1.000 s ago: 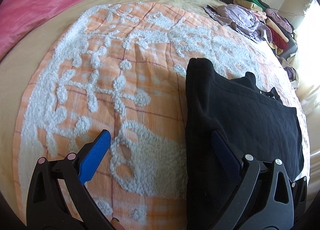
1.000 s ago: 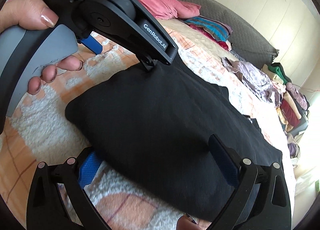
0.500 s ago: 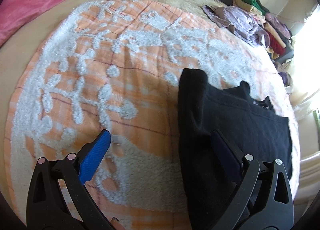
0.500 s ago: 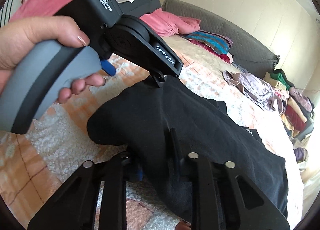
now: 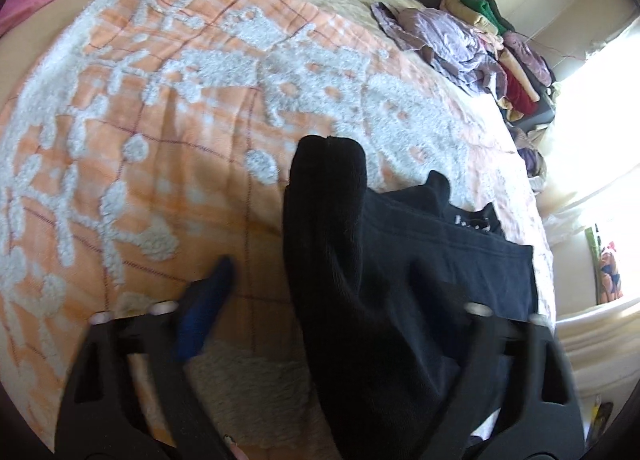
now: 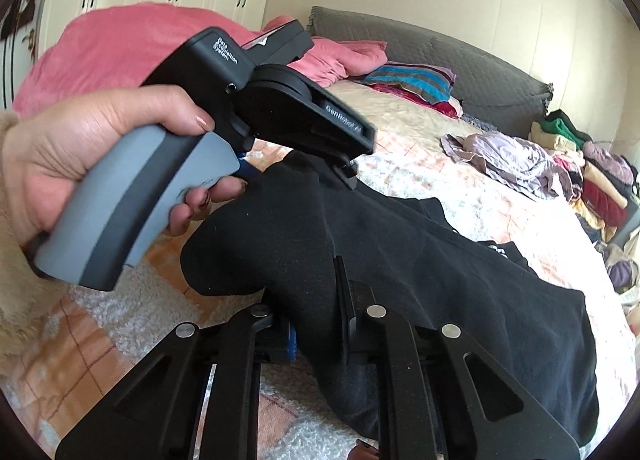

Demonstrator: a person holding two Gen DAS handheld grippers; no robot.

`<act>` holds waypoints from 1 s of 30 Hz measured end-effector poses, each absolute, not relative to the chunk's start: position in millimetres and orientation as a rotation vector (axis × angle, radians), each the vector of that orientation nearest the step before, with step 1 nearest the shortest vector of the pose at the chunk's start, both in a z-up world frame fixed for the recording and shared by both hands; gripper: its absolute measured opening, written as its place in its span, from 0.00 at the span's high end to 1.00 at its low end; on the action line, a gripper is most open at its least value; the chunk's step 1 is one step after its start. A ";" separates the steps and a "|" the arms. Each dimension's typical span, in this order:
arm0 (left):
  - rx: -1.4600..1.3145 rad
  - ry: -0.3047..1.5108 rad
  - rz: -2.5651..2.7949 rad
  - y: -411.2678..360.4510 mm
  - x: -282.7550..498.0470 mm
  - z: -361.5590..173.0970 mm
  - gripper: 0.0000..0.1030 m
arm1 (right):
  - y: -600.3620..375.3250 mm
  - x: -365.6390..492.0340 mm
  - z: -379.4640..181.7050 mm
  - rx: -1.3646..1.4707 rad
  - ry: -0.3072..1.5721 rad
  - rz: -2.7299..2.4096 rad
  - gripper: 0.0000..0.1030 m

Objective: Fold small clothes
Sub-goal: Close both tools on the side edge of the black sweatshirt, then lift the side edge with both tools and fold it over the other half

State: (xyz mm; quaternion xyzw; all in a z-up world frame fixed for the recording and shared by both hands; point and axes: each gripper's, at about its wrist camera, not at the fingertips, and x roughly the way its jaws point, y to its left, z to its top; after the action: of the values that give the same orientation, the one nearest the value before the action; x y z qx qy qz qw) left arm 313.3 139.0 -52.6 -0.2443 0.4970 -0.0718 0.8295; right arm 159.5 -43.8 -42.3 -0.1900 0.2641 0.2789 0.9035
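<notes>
Right gripper (image 6: pixel 320 324) is clamped shut on the near edge of the black garment (image 6: pixel 460 284), pinching a fold of cloth btwn its two fingers. From there the garment runs fwd and to the right of that tool, its long axis heading away toward the far side of the patterned blanket (image 5: pixel 140 140). The left end is bunched into a rounded hump, lifted a bit off the bedding.

Left gripper (image 5: pixel 320 300) has its jaws spread wide. The blue pad (image 5: pixel 204 308) sits over bare blanket on the tool's left, the other finger is over the black cloth on its right. So the garment's left edge runs straight out btwn the two fingers, roughly along the tool's own line. Can't tell if the cloth touches either finger.

In the right wrist view, the person's left hand (image 6: pixel 80 164) grips the grey handle, tool tilted nose-down w/ its tip at the top of the hump. Left tool is the nearer one to that free end.

Judgement: next move prob. needs the left tool to close on the hump so both ends can be carried together.

Pile of other clothes (image 5: pixel 480 52) lies well ahead, off to the right.
</notes>
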 end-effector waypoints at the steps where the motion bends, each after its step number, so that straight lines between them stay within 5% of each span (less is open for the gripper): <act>1: -0.533 1.056 -0.164 138.7 314.3 -52.8 0.51 | -44.9 159.2 -41.4 -0.386 0.545 0.578 0.87; 6: -0.541 1.036 -0.193 130.9 315.7 -46.6 0.82 | -48.3 154.6 -37.8 -0.376 0.530 0.570 0.88; 9: -0.531 1.013 -0.207 125.2 314.1 -38.4 0.89 | -52.6 152.3 -34.2 -0.363 0.521 0.561 0.88; 30: -0.359 0.893 -0.218 60.2 301.9 33.5 0.90 | -100.6 132.0 3.4 -0.258 0.448 0.433 0.90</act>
State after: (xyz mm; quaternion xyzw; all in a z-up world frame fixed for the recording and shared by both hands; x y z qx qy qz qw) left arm 301.9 60.2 33.5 -0.1722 0.4287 -0.1045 0.8807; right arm 132.0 -100.6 3.4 -0.1268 0.2196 0.2125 0.9437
